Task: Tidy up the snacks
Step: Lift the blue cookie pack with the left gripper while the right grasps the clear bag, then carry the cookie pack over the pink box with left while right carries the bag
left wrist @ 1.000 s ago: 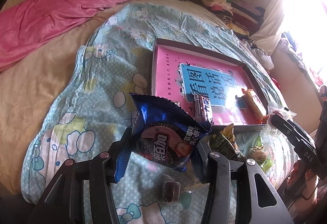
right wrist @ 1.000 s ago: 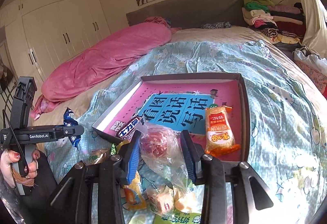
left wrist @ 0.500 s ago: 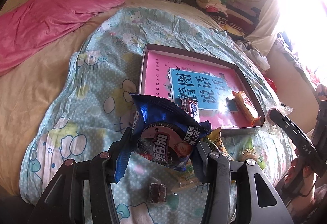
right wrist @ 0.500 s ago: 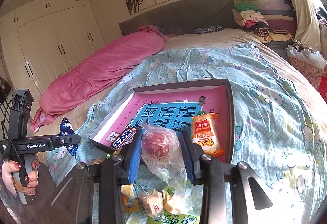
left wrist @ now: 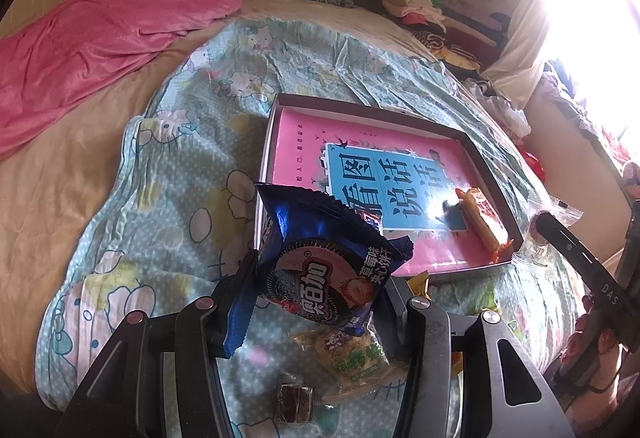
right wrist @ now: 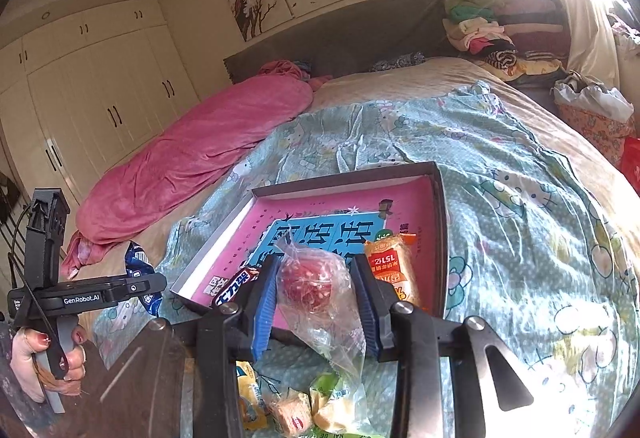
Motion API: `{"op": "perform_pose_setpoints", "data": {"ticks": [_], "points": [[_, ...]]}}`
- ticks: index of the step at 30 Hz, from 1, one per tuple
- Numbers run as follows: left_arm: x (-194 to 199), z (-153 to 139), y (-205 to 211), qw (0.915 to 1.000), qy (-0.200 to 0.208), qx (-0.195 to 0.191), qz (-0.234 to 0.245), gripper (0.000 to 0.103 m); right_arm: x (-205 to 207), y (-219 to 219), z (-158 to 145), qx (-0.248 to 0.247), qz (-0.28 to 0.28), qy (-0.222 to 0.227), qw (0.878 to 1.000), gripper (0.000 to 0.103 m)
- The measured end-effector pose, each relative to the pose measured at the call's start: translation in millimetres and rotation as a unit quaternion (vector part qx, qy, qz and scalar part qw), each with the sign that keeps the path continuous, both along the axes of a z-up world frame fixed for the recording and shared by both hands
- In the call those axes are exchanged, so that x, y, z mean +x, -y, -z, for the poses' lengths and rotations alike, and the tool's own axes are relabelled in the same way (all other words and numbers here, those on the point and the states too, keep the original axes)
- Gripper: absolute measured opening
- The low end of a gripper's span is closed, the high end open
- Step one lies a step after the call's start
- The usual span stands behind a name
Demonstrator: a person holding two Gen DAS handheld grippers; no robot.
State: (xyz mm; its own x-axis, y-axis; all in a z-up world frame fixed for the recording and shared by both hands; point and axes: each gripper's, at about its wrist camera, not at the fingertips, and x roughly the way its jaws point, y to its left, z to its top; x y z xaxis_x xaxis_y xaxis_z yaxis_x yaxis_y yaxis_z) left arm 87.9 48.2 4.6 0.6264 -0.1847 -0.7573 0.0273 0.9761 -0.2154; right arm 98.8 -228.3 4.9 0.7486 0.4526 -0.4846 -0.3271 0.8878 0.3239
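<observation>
My right gripper (right wrist: 316, 290) has black arms with silver screws and blue pads (right wrist: 264, 302). My left gripper (right wrist: 80, 294) is a black handheld unit, white "GenRobot.AI" lettering along its side, a thin black cable looping past the handle. My left hand (right wrist: 40, 354) wears red nail polish.

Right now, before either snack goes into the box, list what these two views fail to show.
- Left wrist view: the dark chocolate bar in the shallow pink-lined box is almost wholly behind the blue cookie packet in the left gripper.
- Left wrist view: window glare washes out the room's right side.
- Right wrist view: the clear bag with a red ball snack in the right gripper hides the box's near edge.
- Right wrist view: loose snacks are cut off at the bottom edge.
</observation>
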Motion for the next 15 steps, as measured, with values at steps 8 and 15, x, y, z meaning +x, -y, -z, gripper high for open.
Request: {"op": "perform_pose_setpoints", "data": {"ticks": [8, 15], "points": [[18.7, 2.0, 3.5, 0.9999, 0.005, 0.012, -0.003, 0.053, 5.6, 0.5, 0.2, 0.005, 0.003, 0.003, 1.000, 0.037], [34.6, 9.3, 4.0, 0.9999, 0.002, 0.015, -0.007, 0.053, 8.5, -1.4, 0.8, 0.003, 0.002, 0.007, 1.000, 0.037]]}}
